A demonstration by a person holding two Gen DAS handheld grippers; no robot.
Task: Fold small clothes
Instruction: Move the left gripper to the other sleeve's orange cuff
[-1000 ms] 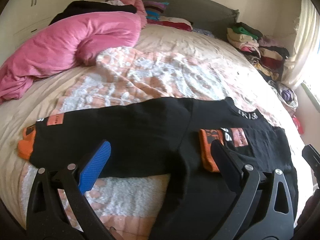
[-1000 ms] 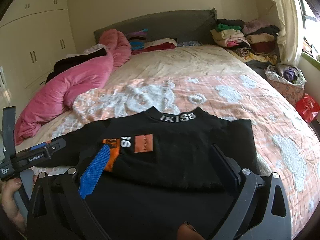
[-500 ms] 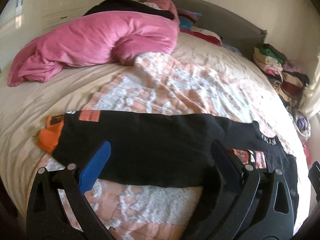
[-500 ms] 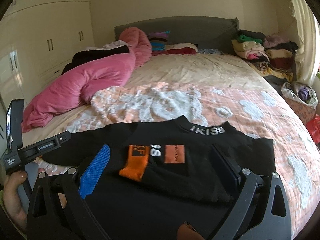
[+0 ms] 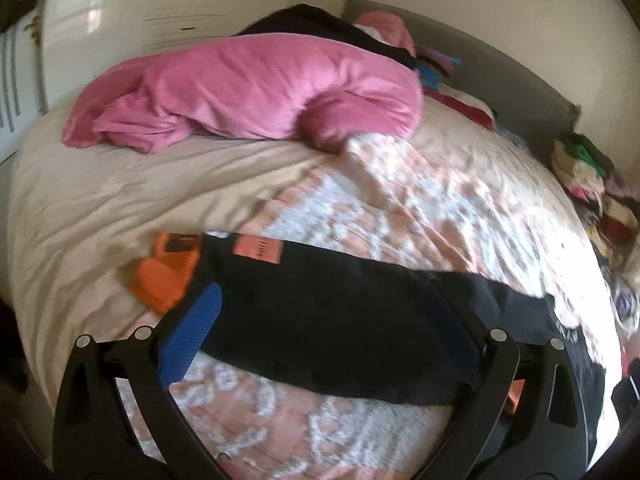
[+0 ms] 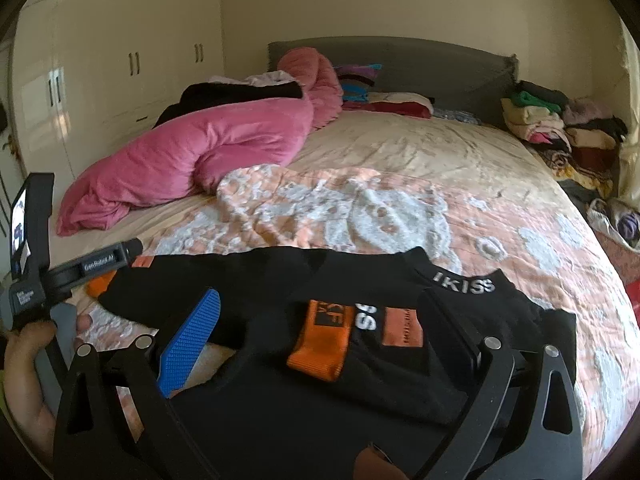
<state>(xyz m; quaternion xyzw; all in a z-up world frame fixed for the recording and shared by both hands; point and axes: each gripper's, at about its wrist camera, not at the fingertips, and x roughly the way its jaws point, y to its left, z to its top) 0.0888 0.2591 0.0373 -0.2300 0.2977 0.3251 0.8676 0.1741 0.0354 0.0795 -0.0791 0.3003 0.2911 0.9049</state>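
Note:
A small black sweatshirt with orange cuffs and white "IKISS" lettering on the collar lies on the bed. One sleeve is folded across its chest, its orange cuff lying there. The other sleeve stretches out flat to the left, ending in an orange cuff. My left gripper is open and empty, hovering over that outstretched sleeve. My right gripper is open and empty over the sweatshirt's chest. The left gripper's handle and the hand holding it show at the left edge of the right wrist view.
The bed has a peach and white patterned cover. A pink duvet lies bunched at the far left. Folded clothes are stacked at the far right by the headboard. White wardrobes stand to the left.
My left gripper has swung left along the outstretched sleeve toward its orange cuff. My right gripper has drifted a little left over the chest. Both stay open.

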